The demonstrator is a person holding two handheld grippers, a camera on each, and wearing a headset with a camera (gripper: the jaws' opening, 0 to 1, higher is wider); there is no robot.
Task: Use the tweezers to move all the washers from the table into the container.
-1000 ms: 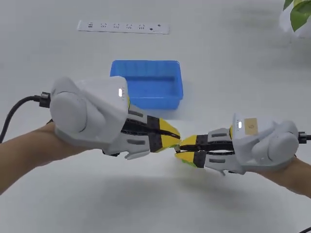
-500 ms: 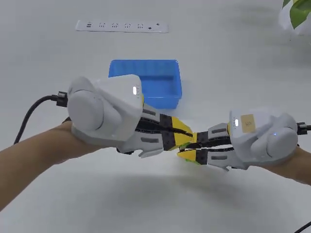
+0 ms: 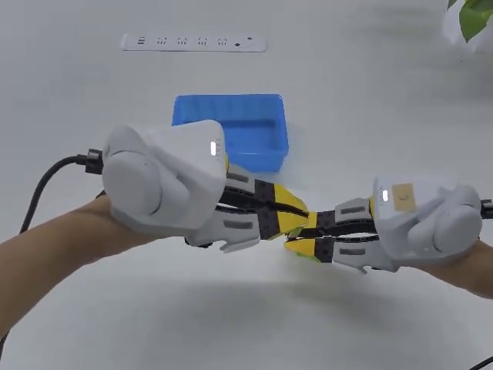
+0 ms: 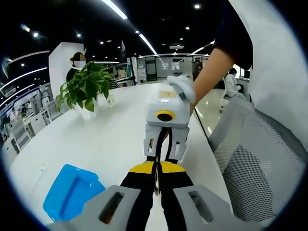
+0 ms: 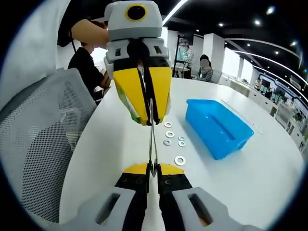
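The left gripper [image 3: 299, 218] has closed in on the right gripper [image 3: 293, 240] until their jaws overlap. Both pinch the tweezers [image 5: 152, 144] end to end, probably a re-grip before any pick. From the right gripper view, the washers [image 5: 167, 142] lie loose on the table at 1 o'clock, beside the blue container [image 3: 231, 127], which sits at 12 in the head view. Farther across the white table [image 3: 370, 92] are a power strip [image 3: 194, 42] at 11 and a plant [image 3: 471, 19] at 2, with an open office beyond.

my tweezers [image 5: 152, 144] mostly buried between jaws, plant [image 3: 471, 21] cut by head view's edge, container [image 3: 250, 123] corner behind my left gripper [image 3: 300, 220]
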